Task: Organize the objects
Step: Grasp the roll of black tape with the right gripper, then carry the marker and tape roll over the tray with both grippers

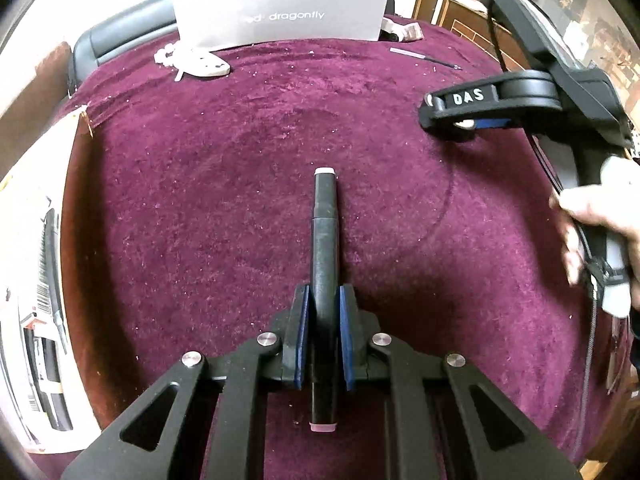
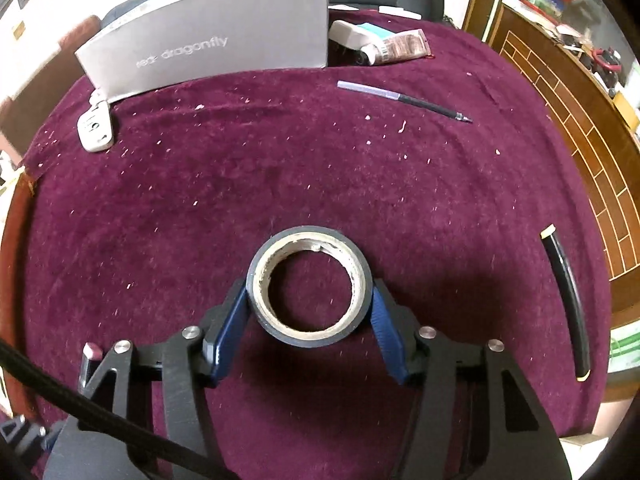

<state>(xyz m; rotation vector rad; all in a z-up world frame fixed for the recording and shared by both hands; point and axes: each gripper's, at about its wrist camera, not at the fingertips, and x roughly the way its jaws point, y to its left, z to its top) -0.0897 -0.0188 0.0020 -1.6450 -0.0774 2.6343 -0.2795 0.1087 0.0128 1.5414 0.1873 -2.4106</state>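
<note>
LEFT: left gripper [image 1: 325, 334] clamped on black marker [image 1: 325, 264], marker lengthwise between pads above maroon cloth [image 1: 200, 184] | RIGHT: right gripper [image 2: 308, 320] pads against black tape roll [image 2: 308, 286] flat on cloth | FAR EDGE: grey box [image 2: 224, 40], pen [image 2: 404, 100]

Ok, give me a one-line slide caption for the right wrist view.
Right gripper jaws straddle a black tape roll on the maroon cloth.
</note>
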